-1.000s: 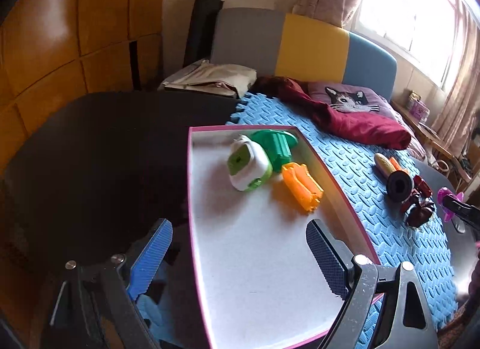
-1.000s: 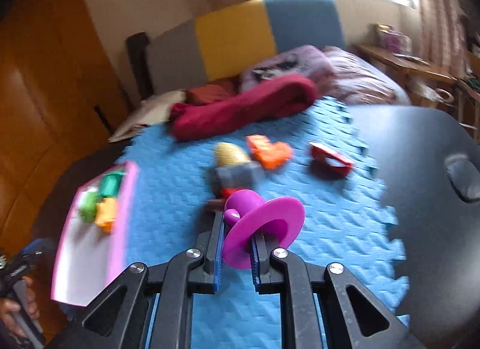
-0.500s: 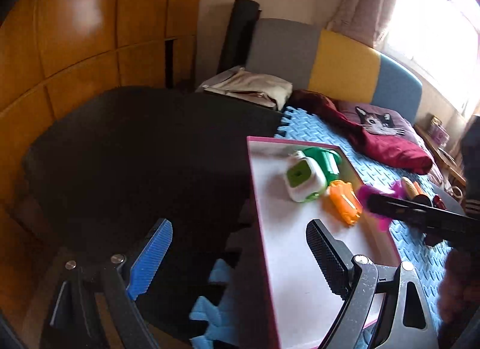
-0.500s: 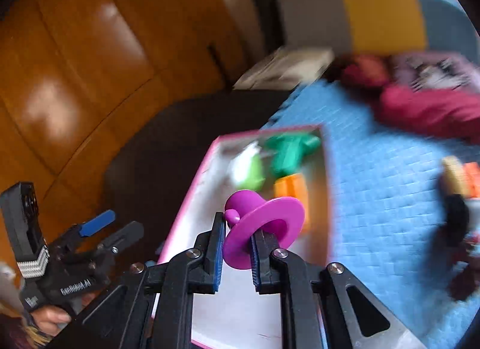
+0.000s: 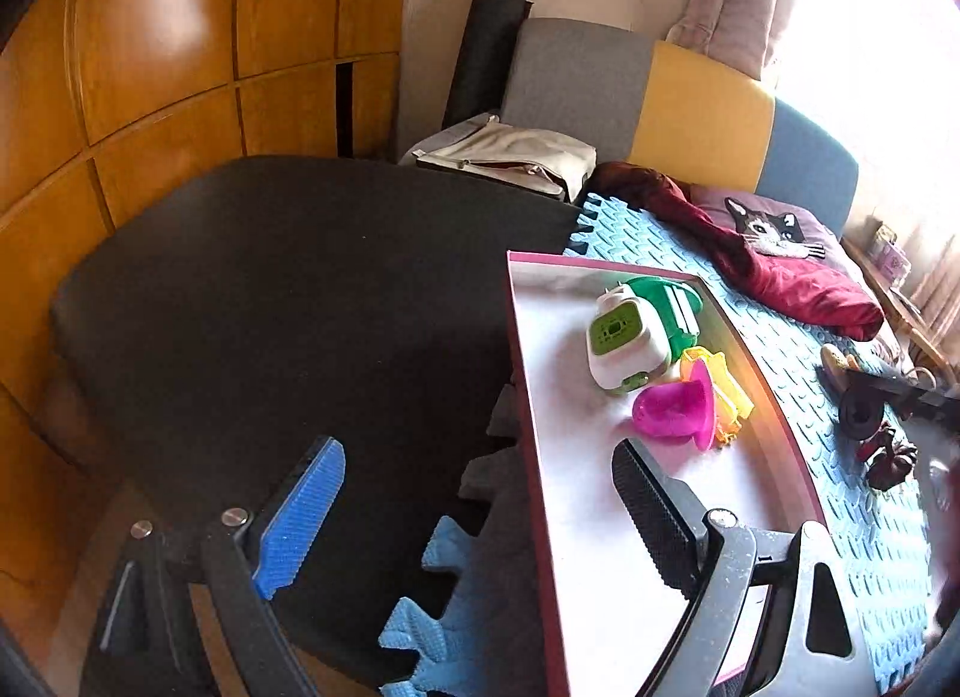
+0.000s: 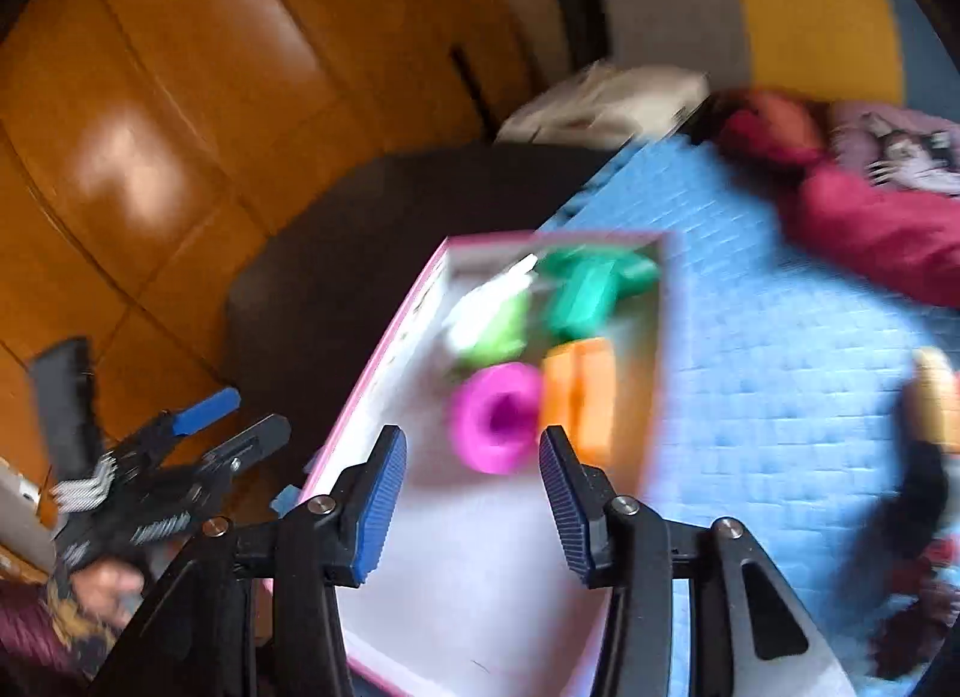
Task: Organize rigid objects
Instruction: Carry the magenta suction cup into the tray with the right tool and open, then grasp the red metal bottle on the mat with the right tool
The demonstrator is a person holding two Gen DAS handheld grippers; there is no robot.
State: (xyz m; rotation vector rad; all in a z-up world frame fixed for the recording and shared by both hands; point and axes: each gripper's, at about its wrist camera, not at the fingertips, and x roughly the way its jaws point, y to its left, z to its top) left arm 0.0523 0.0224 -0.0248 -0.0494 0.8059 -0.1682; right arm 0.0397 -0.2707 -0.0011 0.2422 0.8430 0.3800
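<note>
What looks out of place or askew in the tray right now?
Only the magenta cup: it lies tipped on its side in the tray, its wide rim against the orange toy. The other toys look settled.

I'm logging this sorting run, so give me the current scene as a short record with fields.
tray: pink-rimmed, white floor, on the blue foam mat
in tray: magenta cup, orange toy, green toy, white-green device
left hand-held gripper: open, empty
right hand-held gripper: open, empty, above tray
still on mat: dark toys
</note>
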